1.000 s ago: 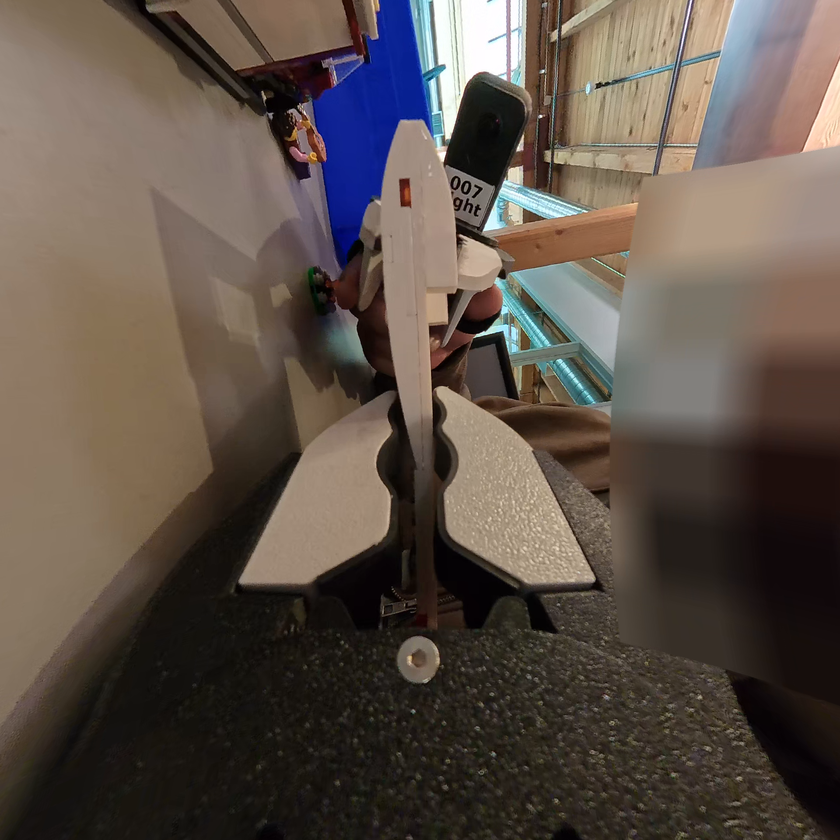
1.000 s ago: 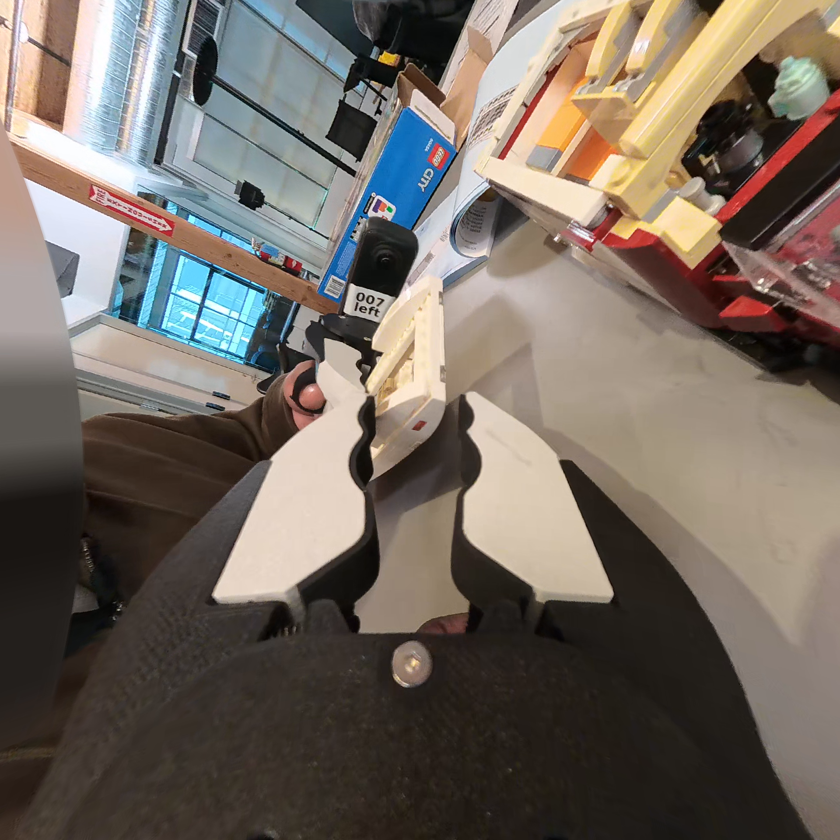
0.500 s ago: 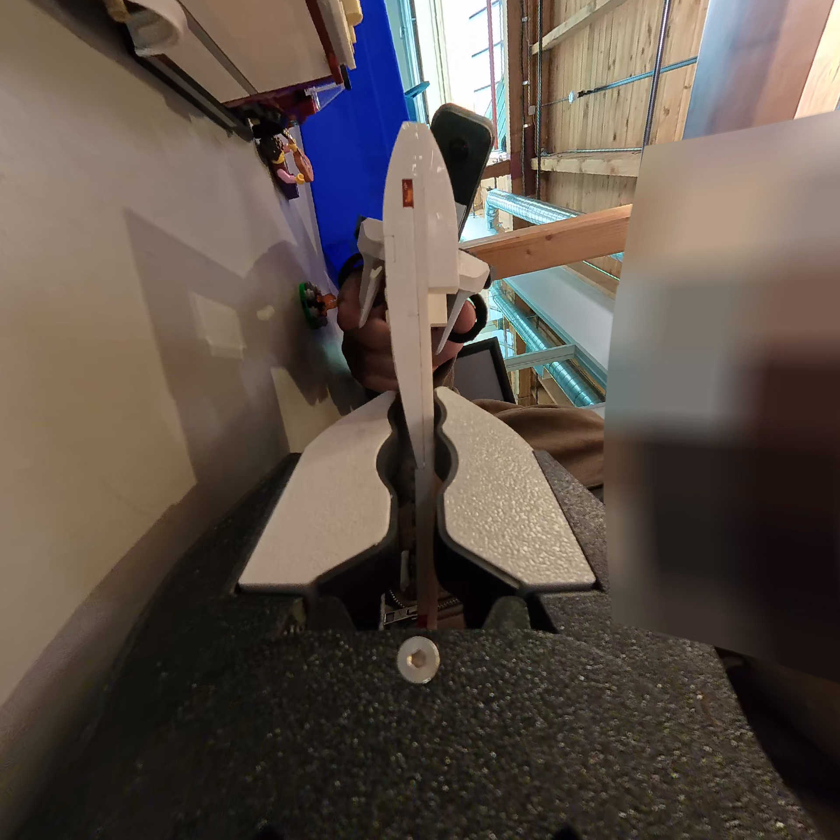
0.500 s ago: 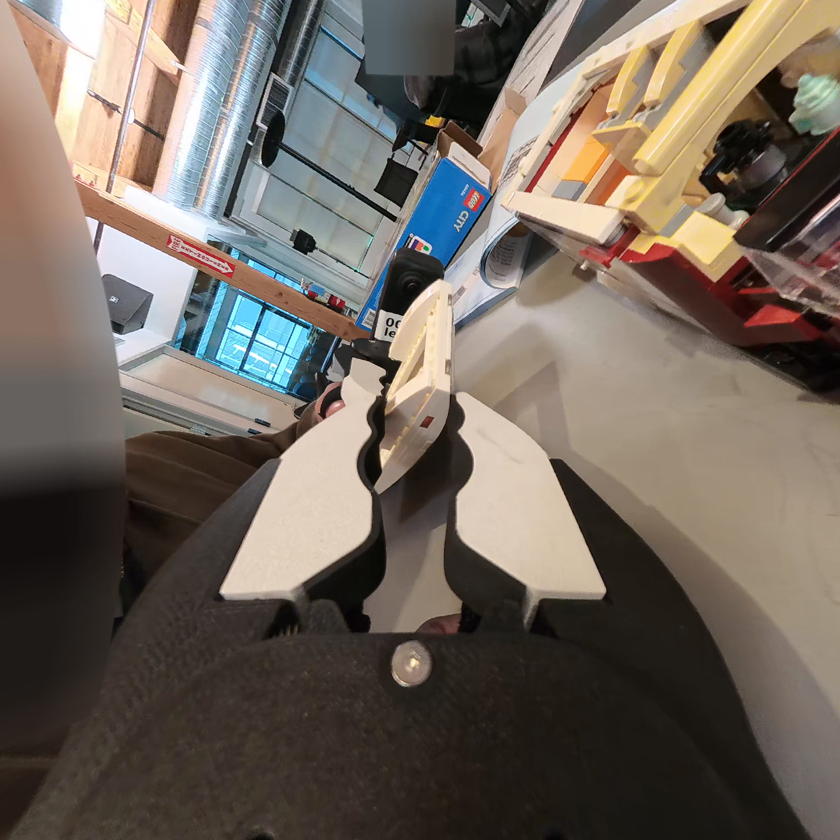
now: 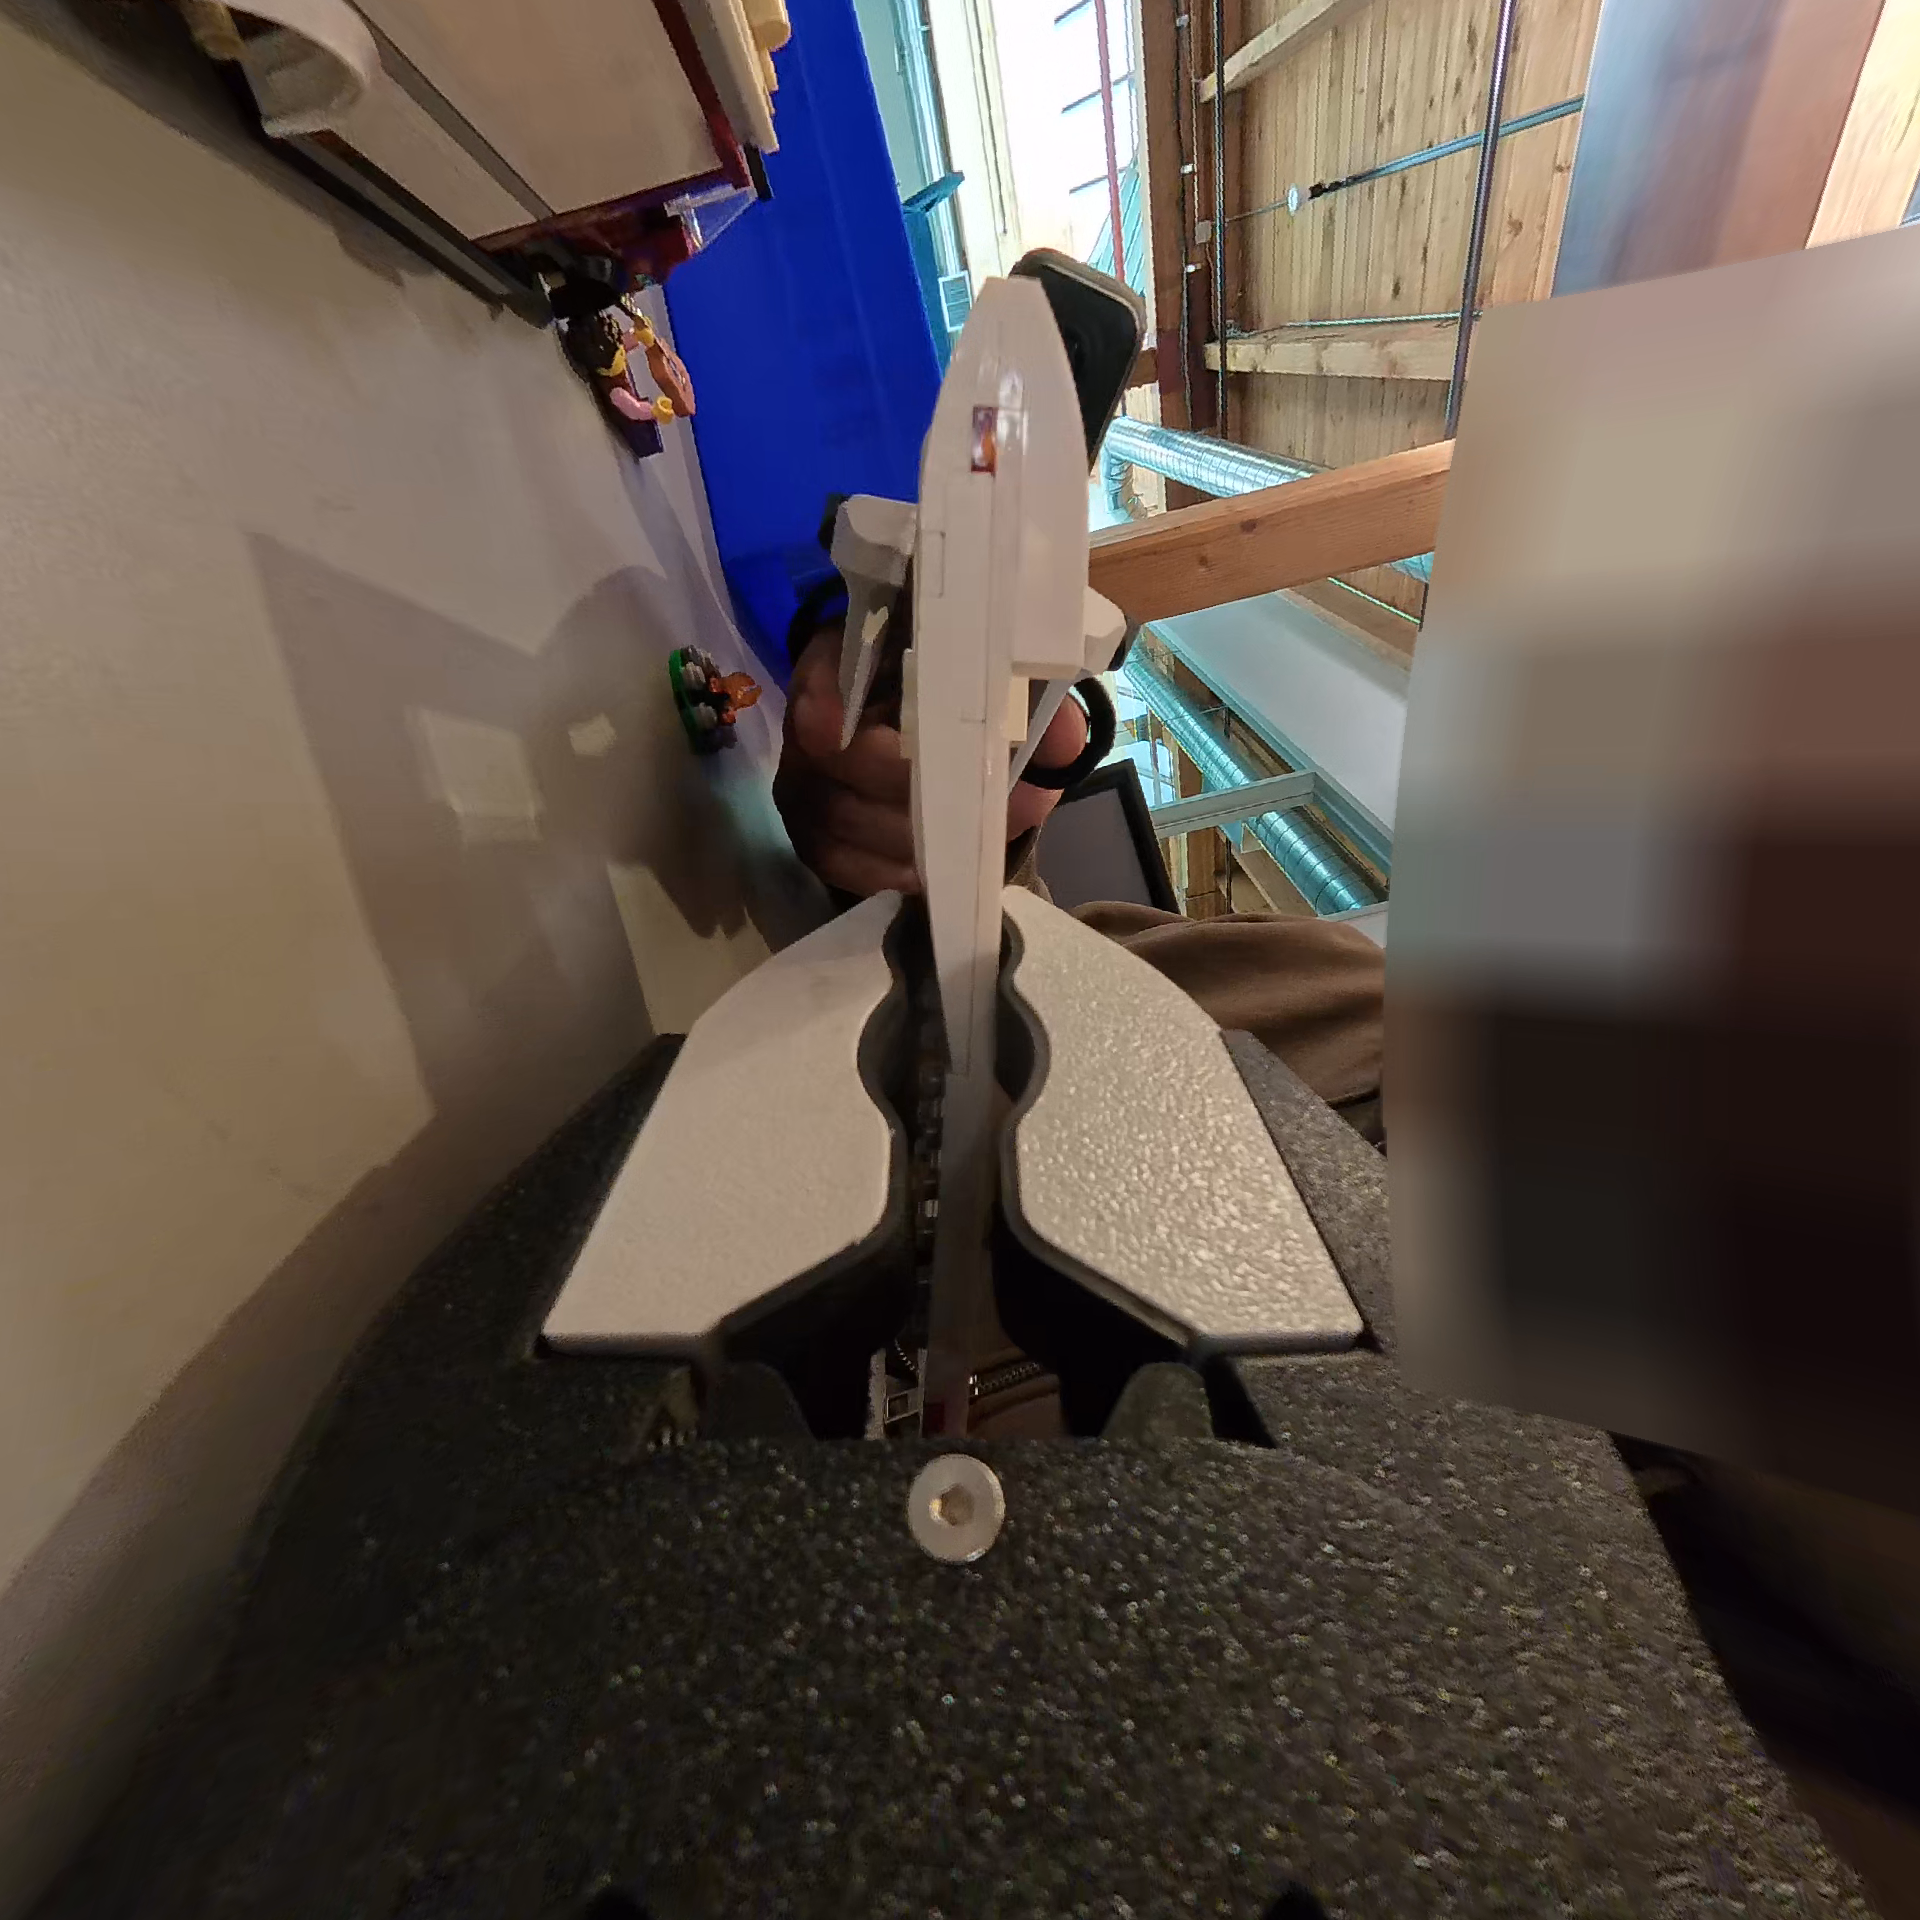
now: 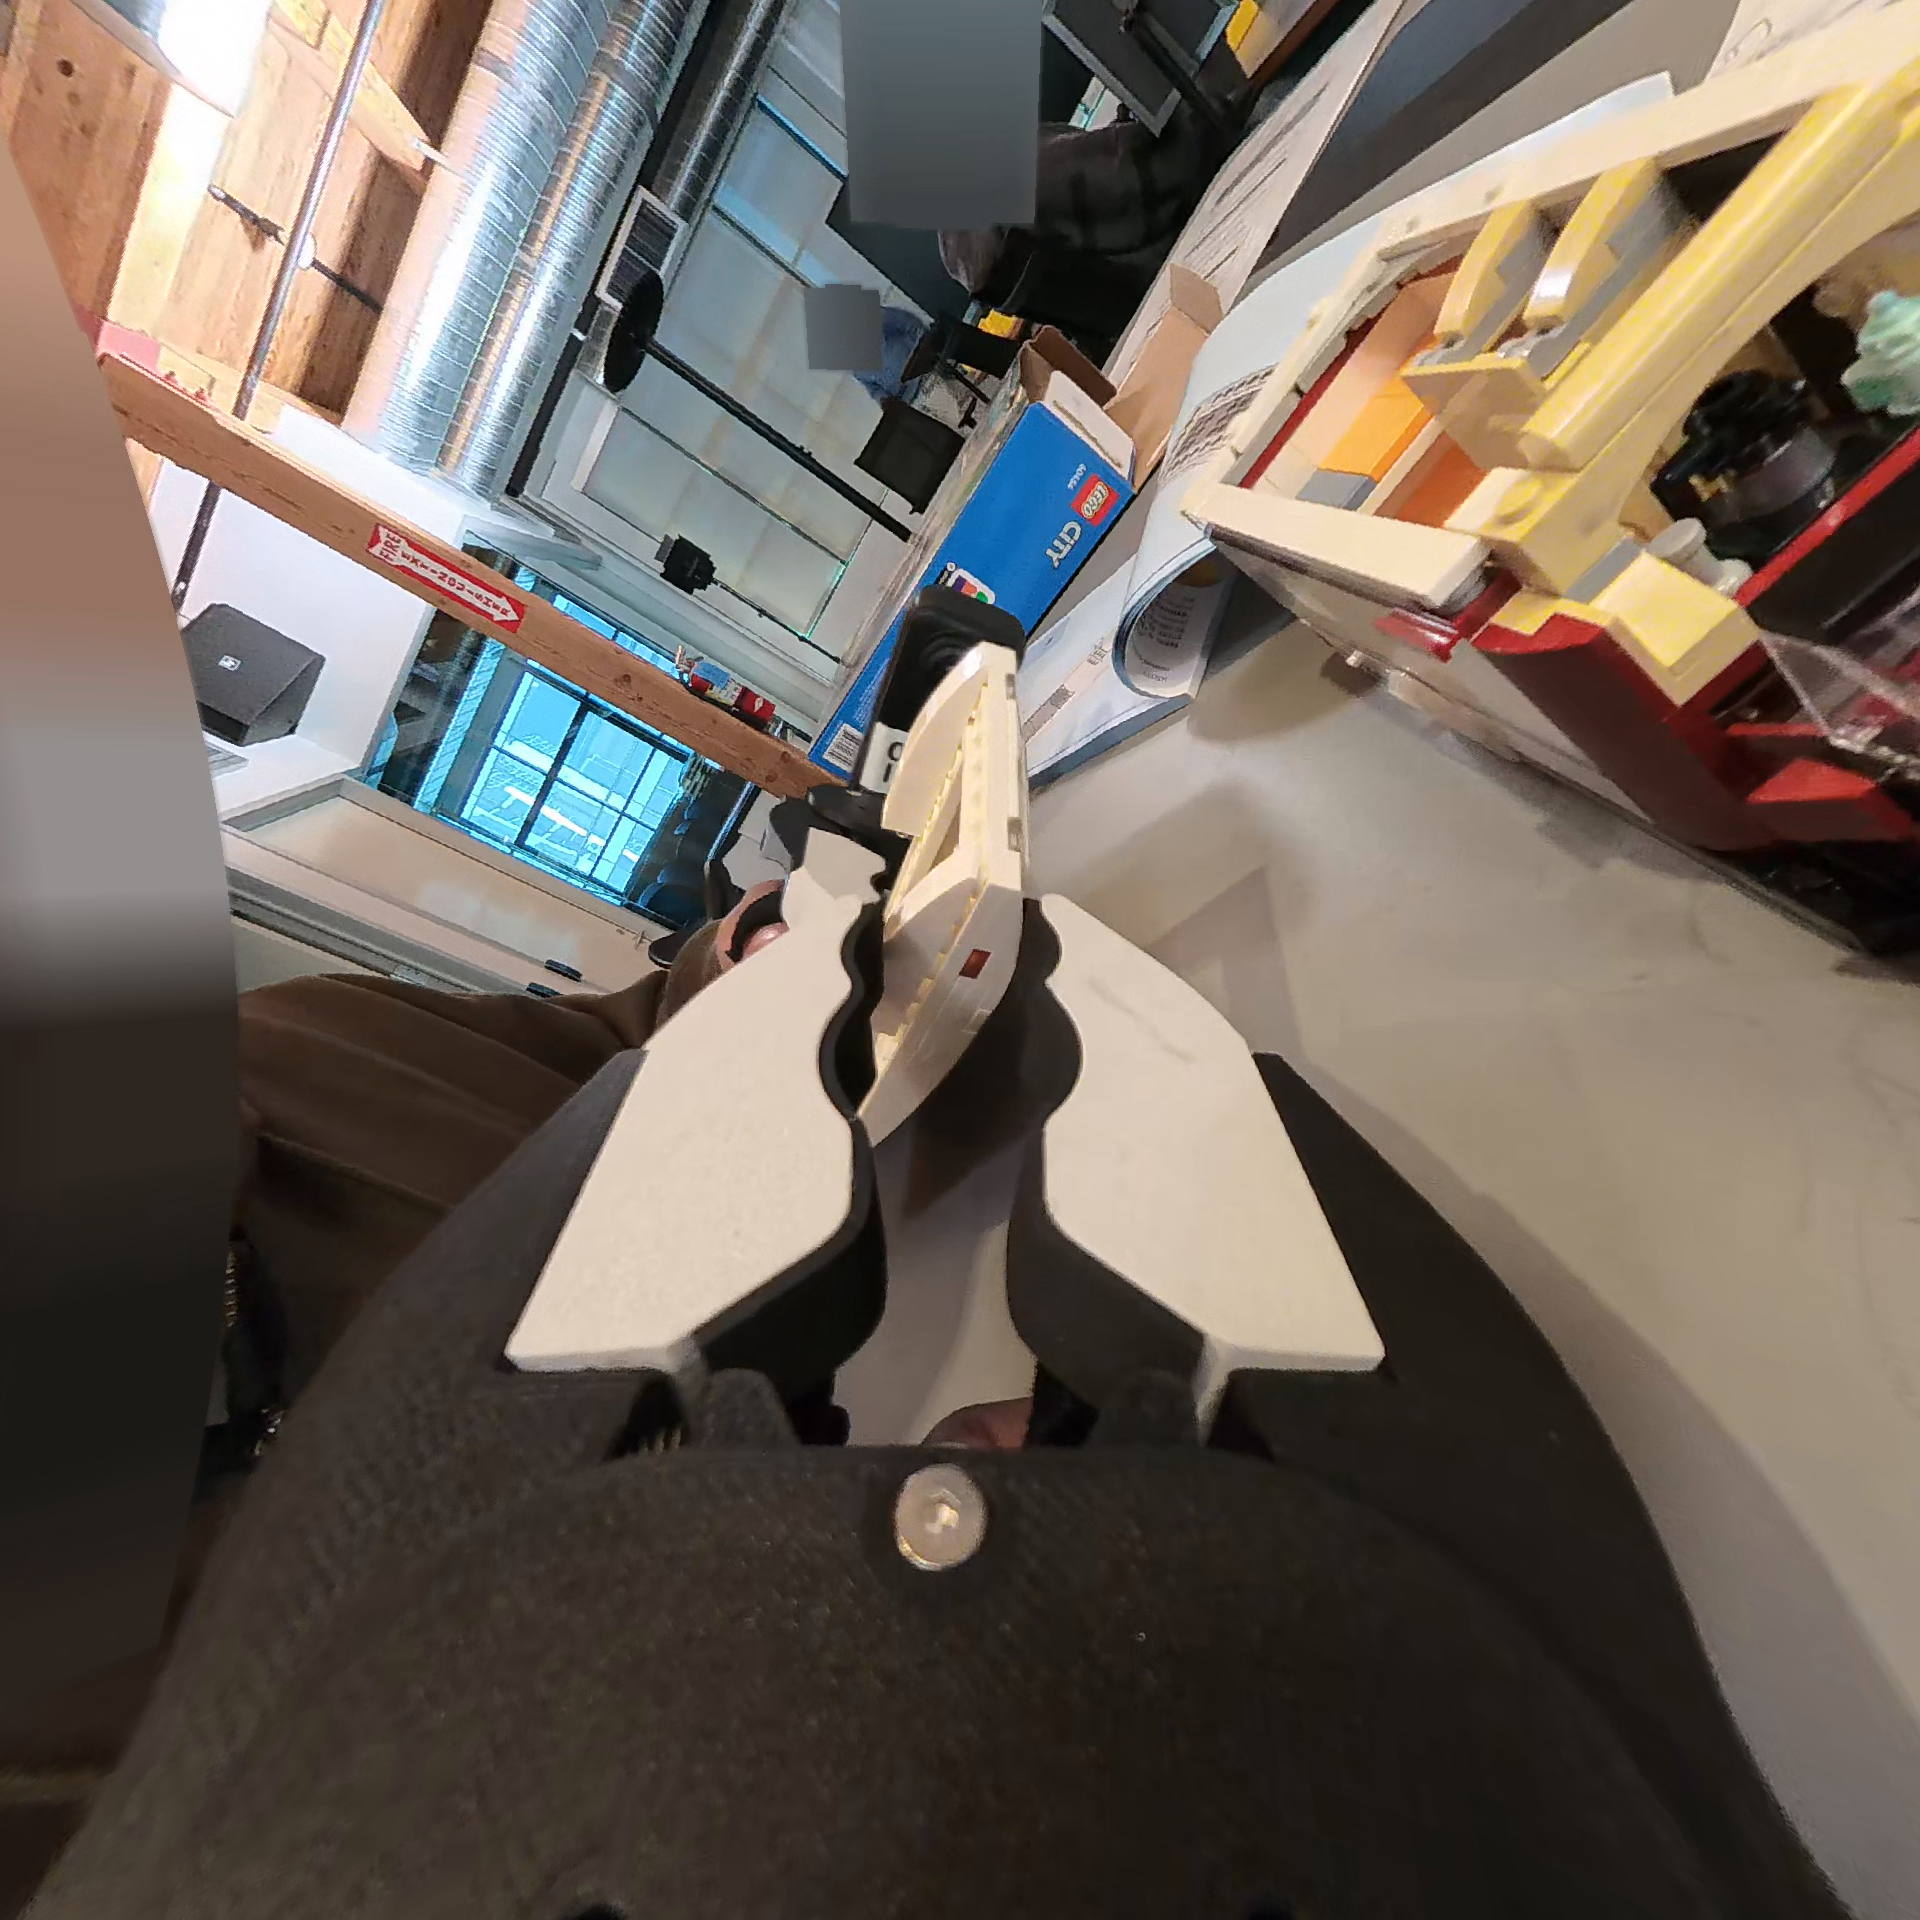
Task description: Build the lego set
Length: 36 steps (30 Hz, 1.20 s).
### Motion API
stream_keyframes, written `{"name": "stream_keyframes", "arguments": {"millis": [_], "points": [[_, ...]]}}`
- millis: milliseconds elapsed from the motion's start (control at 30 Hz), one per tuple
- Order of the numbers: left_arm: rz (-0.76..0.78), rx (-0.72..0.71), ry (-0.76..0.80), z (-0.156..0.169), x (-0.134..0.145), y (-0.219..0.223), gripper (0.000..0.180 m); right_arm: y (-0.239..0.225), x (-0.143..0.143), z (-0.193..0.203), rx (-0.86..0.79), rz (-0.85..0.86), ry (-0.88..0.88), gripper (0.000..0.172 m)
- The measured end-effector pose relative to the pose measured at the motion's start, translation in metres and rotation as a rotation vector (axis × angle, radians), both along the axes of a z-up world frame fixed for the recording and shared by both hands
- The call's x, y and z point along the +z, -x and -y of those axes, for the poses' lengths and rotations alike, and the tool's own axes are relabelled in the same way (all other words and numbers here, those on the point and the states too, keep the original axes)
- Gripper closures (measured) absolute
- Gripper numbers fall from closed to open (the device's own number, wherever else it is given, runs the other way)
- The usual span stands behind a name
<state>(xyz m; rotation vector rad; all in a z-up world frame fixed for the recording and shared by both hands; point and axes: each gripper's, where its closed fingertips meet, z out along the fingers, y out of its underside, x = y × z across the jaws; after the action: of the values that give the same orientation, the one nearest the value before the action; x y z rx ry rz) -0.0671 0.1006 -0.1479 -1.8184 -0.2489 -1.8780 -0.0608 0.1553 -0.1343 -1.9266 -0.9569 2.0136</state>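
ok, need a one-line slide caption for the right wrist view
Right gripper closed on one end of a white brick-built wing piece, left gripper holding its far end, above a pale table.

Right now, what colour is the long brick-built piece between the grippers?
White, with a small red-orange tile; clearest in the left wrist view.

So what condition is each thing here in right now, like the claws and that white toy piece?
Left claw: shut on the white brick panel, held edge-on.
Right claw: closed on the panel's other end.
White brick panel: in the air between both claws, off the table.
Blue box: top flaps open.
Brick building: standing on the table, partly built.
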Motion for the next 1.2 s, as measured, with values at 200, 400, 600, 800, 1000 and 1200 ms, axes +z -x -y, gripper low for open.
{"name": "stream_keyframes", "arguments": {"millis": [200,400,600,800,1000,1200], "points": [[0.017,-0.006,-0.007,0.000,0.002,0.000,0.168,0.000,0.004,0.001,0.003,-0.022,-0.013,0.147],[0.083,-0.027,-0.018,0.000,0.008,0.003,0.165,0.002,0.011,0.001,-0.001,-0.031,-0.016,0.147],[0.053,-0.060,-0.105,0.002,0.016,0.006,0.159,0.004,0.024,0.006,0.005,-0.054,-0.052,0.148],[-0.053,-0.078,-0.206,0.003,0.021,0.009,0.146,0.006,0.041,0.012,0.018,-0.070,-0.138,0.148],[-0.156,-0.085,-0.305,0.004,0.026,0.015,0.132,0.008,0.052,0.022,0.034,-0.078,-0.230,0.148],[-0.292,-0.088,-0.444,0.008,0.043,0.015,0.109,0.014,0.059,0.032,0.029,-0.063,-0.413,0.148]]}}
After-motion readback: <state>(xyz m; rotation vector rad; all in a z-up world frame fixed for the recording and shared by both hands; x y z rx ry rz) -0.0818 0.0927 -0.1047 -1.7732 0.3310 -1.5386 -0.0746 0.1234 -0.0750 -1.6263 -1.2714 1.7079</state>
